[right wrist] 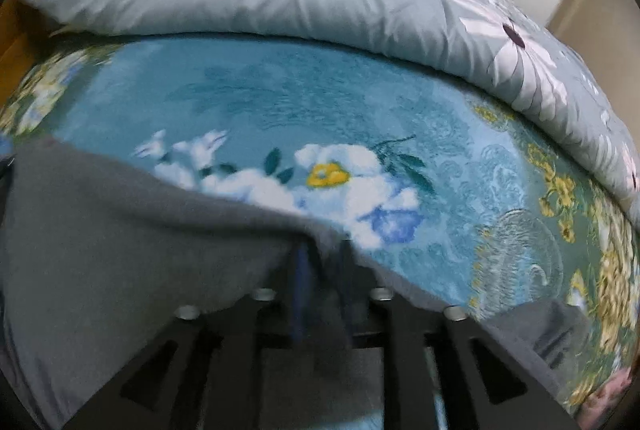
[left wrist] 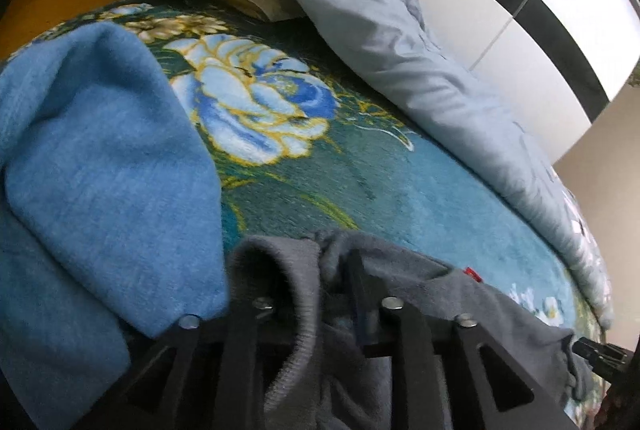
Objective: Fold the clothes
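Both grippers' fingers (left wrist: 356,270) (right wrist: 344,262) parted w/ grey garment (left wrist: 420,294) loose between.

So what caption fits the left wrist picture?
Left gripper over grey garment beside blue sweater on floral blanket.

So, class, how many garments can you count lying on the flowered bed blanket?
2: a blue sweater on the left, and a grey garment beside it at the grippers. More may lie outside both views.
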The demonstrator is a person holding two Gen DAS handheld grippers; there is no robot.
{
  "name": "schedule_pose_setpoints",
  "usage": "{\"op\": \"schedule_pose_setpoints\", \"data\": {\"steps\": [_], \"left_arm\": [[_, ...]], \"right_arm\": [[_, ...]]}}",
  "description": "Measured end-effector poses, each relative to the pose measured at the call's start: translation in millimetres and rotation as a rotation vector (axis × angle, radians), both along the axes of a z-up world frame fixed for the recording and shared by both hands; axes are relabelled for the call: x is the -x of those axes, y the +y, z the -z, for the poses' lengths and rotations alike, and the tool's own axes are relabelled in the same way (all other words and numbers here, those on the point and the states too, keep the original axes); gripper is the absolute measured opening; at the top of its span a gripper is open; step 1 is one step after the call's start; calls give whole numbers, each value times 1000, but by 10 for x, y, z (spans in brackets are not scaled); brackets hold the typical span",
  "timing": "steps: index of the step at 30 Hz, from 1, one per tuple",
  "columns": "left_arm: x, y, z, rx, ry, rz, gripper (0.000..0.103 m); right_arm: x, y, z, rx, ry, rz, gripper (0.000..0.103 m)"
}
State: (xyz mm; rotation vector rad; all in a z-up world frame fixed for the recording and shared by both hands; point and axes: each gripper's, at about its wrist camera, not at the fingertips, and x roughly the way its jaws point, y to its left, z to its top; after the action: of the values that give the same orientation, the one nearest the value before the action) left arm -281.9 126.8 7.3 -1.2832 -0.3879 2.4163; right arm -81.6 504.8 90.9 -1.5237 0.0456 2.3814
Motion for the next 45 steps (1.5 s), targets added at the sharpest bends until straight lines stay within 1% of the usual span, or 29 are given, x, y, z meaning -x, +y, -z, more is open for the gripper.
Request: {"op": "schedule_pose_setpoints", "data": {"steps": [1, 2, 3, 4, 7, 9, 11, 13, 16, 19, 21, 23, 27, 28, 29, 30, 31, 33, 37, 38, 39, 41, 43, 45], "left_arm": [[-53, 29, -56, 30, 3, 11, 46], [-106, 57, -109, 53, 7, 18, 59], [-180, 95, -182, 86, 9, 27, 61], [-270, 132, -269, 127, 5, 33, 62], [-555, 153, -523, 187, 5, 29, 62], [-812, 163, -720, 227, 44, 35, 68], [-1034, 167, -872, 267, 91, 9, 69], [-1221, 225, -986, 240, 132, -24, 69], [-1492, 324, -1148, 181, 192, -73, 69], [-1652, 511, -1231, 107, 238, -134, 71], [-1675, 708, -1191, 85, 230, -150, 72], [-1687, 881, -1140, 57, 219, -126, 72], [-1692, 1208, -964, 113, 242, -64, 72], [-1694, 1246, -911, 123, 243, -49, 72], [-1688, 1260, -853, 120, 235, -38, 72], [-1679, 1266, -795, 112, 225, -29, 72], [-1664, 1250, -742, 96, 213, -26, 72], [-1683, 1206, -691, 70, 205, -37, 72], [-1678, 1082, -650, 50, 234, -79, 72], [-1670, 1050, -636, 46, 238, -88, 72], [-1655, 1024, -607, 43, 237, -94, 72], [-1614, 996, -540, 44, 216, -102, 72], [-1567, 991, -460, 42, 178, -99, 72], [-1540, 986, -401, 23, 146, -84, 72]], "right_arm": [[-117, -14, -83, -13, 10, -20, 37], [-255, -15, -169, -21, 19, -37, 37], [-386, 11, -241, -29, 23, -44, 37], [-556, 78, -314, -45, 28, -37, 37], [-973, 338, -406, -72, 31, 31, 37], [-1254, 590, -383, -102, 13, 101, 37], [-1499, 803, -287, -131, -31, 149, 37], [-1692, 950, -146, -135, -74, 159, 37], [-1790, 1027, 42, -163, -123, 134, 37], [-1796, 1077, 183, -208, -144, 100, 37], [-1767, 1108, 274, -230, -163, 80, 37], [-1734, 1122, 360, -255, -181, 63, 37], [-1736, 1038, 408, -321, -184, 17, 37], [-1742, 1030, 409, -330, -179, 16, 32], [-1739, 1043, 389, -332, -176, 22, 24], [-1733, 1060, 363, -333, -172, 28, 8], [-1728, 1076, 338, -334, -169, 34, 8], [-1683, 1162, 144, -326, -123, 62, 8], [-1350, 1511, -340, -371, -38, 180, 8], [-1196, 1628, -431, -376, -25, 219, 8], [-1048, 1723, -459, -379, -23, 247, 8], [-796, 1855, -416, -364, -36, 291, 9], [-564, 1944, -274, -354, -62, 322, 9], [-336, 2008, -70, -345, -84, 328, 9]]}}
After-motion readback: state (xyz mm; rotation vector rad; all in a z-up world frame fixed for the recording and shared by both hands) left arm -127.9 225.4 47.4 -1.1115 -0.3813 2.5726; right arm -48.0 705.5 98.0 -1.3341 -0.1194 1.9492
